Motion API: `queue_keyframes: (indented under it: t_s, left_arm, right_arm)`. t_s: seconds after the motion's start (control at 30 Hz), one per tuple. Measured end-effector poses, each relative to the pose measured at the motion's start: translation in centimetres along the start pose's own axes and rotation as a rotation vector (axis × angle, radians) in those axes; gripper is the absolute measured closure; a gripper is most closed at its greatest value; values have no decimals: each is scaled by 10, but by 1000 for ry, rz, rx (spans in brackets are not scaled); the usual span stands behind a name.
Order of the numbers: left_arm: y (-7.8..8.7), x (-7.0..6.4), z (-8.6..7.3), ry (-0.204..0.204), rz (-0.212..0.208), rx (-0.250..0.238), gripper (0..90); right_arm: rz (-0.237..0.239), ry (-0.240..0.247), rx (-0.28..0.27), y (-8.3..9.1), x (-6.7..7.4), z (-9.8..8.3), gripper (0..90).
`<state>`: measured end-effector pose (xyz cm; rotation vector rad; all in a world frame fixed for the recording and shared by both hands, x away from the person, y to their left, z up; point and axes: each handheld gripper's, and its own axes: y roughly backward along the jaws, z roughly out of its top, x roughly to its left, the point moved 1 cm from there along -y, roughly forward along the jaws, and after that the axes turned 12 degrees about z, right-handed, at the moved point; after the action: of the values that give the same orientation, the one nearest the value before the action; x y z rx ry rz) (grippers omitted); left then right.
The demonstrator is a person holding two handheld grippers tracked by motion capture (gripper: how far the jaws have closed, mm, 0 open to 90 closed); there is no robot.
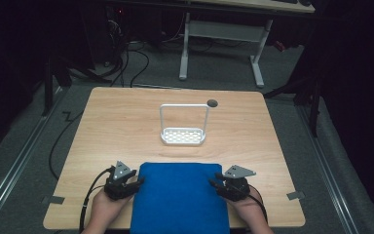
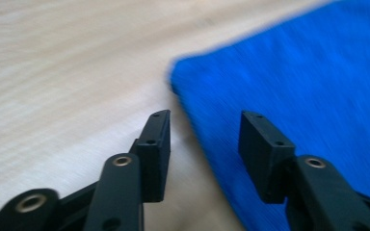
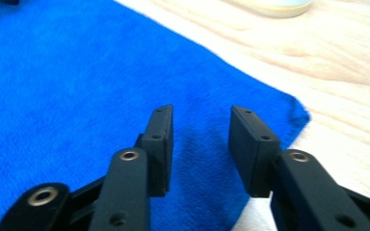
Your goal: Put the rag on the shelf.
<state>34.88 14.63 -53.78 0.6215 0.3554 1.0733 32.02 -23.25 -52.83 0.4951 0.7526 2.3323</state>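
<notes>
left gripper (image 1: 137, 182) fingers part open over blue cloth's (image 1: 180, 195) left edge, gripping nothing, right gripper (image 1: 215, 184) fingers part open above its far right corner, cloth flat at worktop (image 1: 112, 126) near edge, white rack (image 1: 183, 126) well beyond

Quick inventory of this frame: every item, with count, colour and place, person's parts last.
cloth: 1, blue, flat at the table's near edge, between the two grippers
rack: 1, white, slotted base with a tall loop handle, mid-table beyond the cloth
round hole: 1, dark, far side of the tabletop, right of the rack
table: 1, light wood
desk frame: 1, white legs, on the floor beyond the table
left hand-held gripper: 1, black, jaws apart at the cloth's left edge
right hand-held gripper: 1, black, jaws apart at the cloth's right edge
</notes>
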Motion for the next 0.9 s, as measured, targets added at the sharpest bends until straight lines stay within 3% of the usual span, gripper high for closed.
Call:
queue_keyframes:
  t_s: [0.03, 0.1, 0.2, 0.23, 0.3, 0.43, 0.5, 0.6, 0.7, 0.77, 0.9]
  left_arm:
    - [-5, 8, 3, 70, -19, -11, 522]
    - [-13, 11, 6, 106, -35, 9, 478]
    - [-22, 8, 13, 106, -44, 22, 450]
    - [-24, 6, 14, 105, -49, 20, 483]
    - [-29, 1, 19, 69, -29, 30, 517]
    - [-36, -1, 27, 88, -17, 52, 566]
    - [-36, -2, 28, 88, -10, 51, 591]
    - [-36, 2, 23, 141, -20, 29, 668]
    - [-36, 5, 22, 170, -47, 39, 747]
    - [-36, 5, 22, 171, -53, 44, 796]
    - [-37, 6, 22, 170, -66, 44, 862]
  right_arm:
    - [-2, -11, -14, 2, -4, 0, 597]
    - [-10, -30, -25, 3, -8, -1, 586]
    - [-19, -52, -33, 4, -13, -2, 581]
    - [-30, -56, -42, 4, -17, -2, 577]
    - [-45, -57, -34, 4, -20, -2, 576]
    - [-99, -27, -2, 2, -26, -1, 539]
    - [-103, -37, -3, 0, -27, -1, 527]
    - [-112, -81, 8, -6, -34, 0, 486]
    - [-113, -113, -24, -8, -38, 4, 515]
    - [-129, -147, 3, -13, -42, 7, 554]
    - [-156, -123, 20, -18, -41, 12, 684]
